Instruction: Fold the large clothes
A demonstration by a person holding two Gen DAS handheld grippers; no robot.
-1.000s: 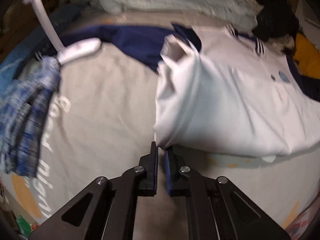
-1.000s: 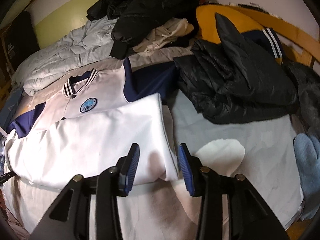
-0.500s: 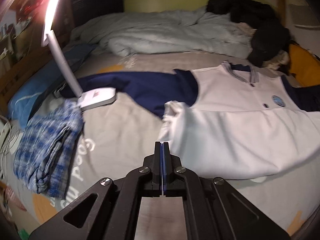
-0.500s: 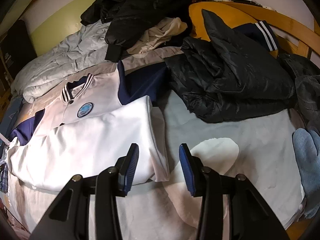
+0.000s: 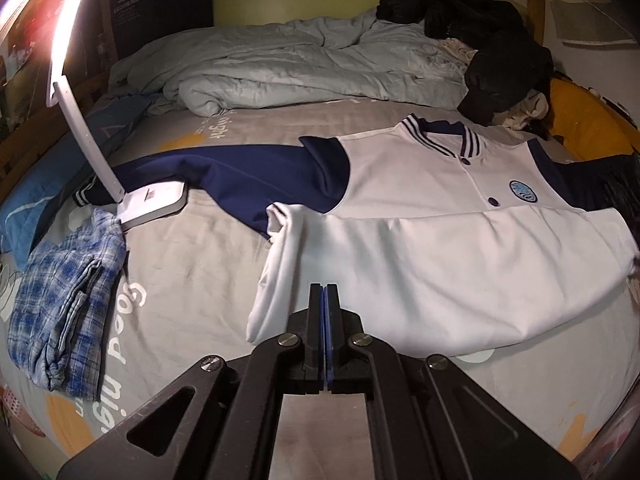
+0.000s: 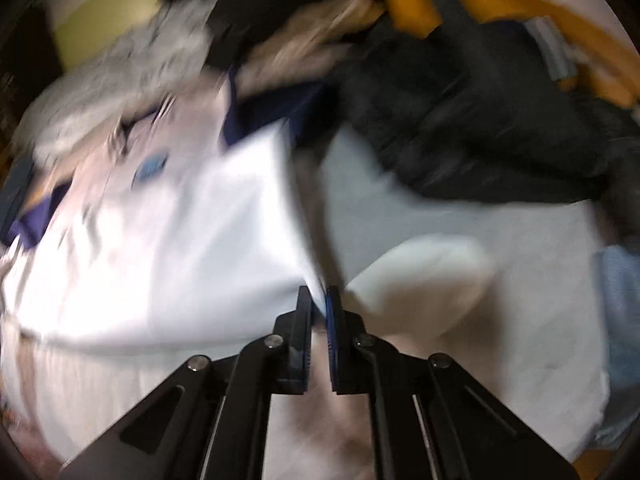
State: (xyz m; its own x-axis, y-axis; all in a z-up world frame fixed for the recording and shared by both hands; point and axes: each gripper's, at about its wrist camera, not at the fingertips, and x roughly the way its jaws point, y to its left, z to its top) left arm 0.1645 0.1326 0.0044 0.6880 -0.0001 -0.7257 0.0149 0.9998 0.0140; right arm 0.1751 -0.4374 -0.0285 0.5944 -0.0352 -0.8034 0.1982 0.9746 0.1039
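A white-and-navy varsity jacket (image 5: 440, 248) is lying spread across a grey printed bedsheet (image 5: 192, 264), its lower half folded up over the chest, as two hand-held grippers are working at its near edge. The left gripper (image 5: 325, 292) is hovering just above and in front of the folded hem, its jaws pressed flat together with nothing between them; the jacket's white body is stretching away ahead and to the right of its tips, while one navy sleeve (image 5: 224, 172) is running off ahead to the left. Left of that gripper, a white desk lamp (image 5: 154, 200) is standing on the sheet with its base touching the sleeve's cuff end, and a folded blue plaid garment (image 5: 64, 300) is lying nearer the camera. Beyond the jacket, a pale rumpled duvet (image 5: 304, 68) and a heap of dark clothes (image 5: 480, 36) are filling the far side of the bed.

In the right wrist view, badly smeared by motion, the right gripper (image 6: 319, 300) is nearly shut at the jacket's (image 6: 168, 240) right-hand corner, and a sliver of white cloth appears to be pinched between its blue-lined pads (image 6: 332, 320). The rest of the jacket is lying ahead and to the left of this gripper; a black puffer coat (image 6: 472, 128) is lying ahead to the right, well clear of the tips.
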